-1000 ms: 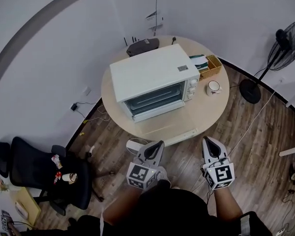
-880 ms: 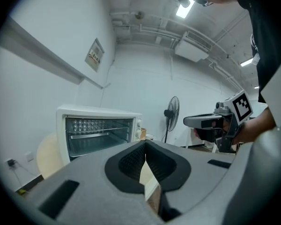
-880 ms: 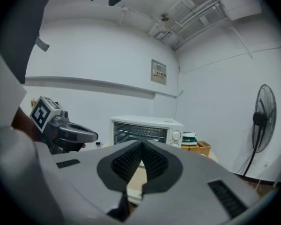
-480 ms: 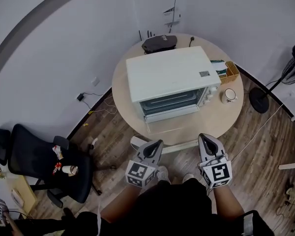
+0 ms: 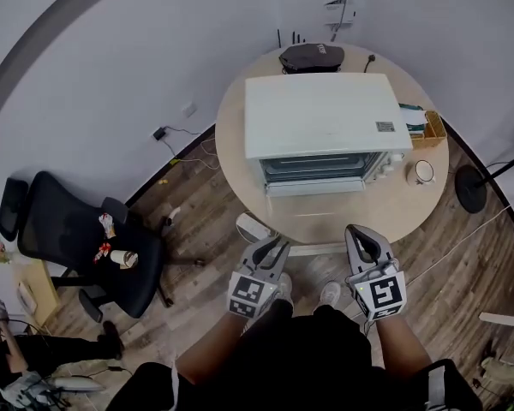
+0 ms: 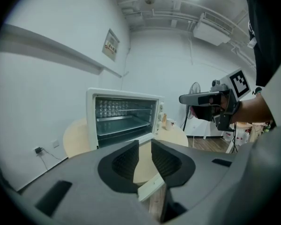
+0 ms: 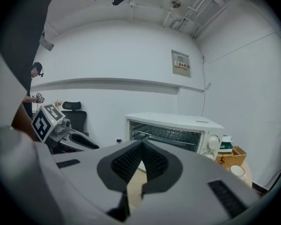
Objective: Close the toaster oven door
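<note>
White curved walls close round a wooden floor [image 5: 197,221] on which a round, pale table [image 5: 240,135] stands. On the table sits the white toaster oven [image 5: 325,114], its front turned toward the person. The oven door [image 5: 321,187] is open, folded down flat in front of the cavity, so the wire rack inside shows in both gripper views. Control knobs [image 5: 392,163] run down the right side of the oven's front. To the right of the oven on the tabletop stand a white mug [image 5: 421,171] and, behind it, a small wicker basket [image 5: 433,129]; a dark object [image 5: 311,56] lies at the table's far edge behind the oven. A black office chair [image 5: 77,247] stands on the floor well to the left, and the round base of a fan [image 5: 471,187] shows at the right. Both grippers hover over the floor just short of the table's near edge, side by side and pointing toward the oven, well apart from the door. The left gripper [image 5: 270,248] has just been opening: its jaws stand apart with a clear gap and nothing between them. The right gripper [image 5: 360,234] is clenched, its jaw tips meeting, with nothing held.
</note>
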{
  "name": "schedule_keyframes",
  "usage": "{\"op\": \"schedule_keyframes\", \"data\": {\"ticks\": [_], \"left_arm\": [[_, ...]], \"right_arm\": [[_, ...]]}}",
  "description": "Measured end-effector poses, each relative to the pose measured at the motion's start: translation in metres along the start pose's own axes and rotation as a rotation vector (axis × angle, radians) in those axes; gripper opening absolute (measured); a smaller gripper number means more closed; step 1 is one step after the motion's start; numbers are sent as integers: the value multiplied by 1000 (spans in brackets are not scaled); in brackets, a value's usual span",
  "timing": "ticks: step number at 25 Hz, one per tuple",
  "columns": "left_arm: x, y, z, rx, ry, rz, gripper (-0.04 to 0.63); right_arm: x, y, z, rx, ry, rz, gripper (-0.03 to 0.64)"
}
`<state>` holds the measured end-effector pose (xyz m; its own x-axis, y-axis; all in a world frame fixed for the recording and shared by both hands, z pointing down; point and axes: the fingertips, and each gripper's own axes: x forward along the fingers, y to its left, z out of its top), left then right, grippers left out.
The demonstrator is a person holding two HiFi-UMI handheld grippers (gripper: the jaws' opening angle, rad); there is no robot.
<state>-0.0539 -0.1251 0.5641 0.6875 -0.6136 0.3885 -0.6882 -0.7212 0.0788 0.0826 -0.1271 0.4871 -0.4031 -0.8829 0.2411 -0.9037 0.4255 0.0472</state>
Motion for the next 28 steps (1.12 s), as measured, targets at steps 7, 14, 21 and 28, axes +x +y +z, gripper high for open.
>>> {"op": "schedule_keyframes", "data": {"ticks": [7,14,21,28], "left_arm": [[0,-1,-45,93,136,47,124],[1,4,-101,316,323,71,128],[5,12,-133,605,463,65,129],[17,14,-152,830,555,33,127]], "right_arm": [[2,9,-6,-5,6,89,-3],[8,11,-20,-13,34,138,-3],[7,17,-10,-47,-9,170,-3],[9,7,4,-87,-56,174,-3]]}}
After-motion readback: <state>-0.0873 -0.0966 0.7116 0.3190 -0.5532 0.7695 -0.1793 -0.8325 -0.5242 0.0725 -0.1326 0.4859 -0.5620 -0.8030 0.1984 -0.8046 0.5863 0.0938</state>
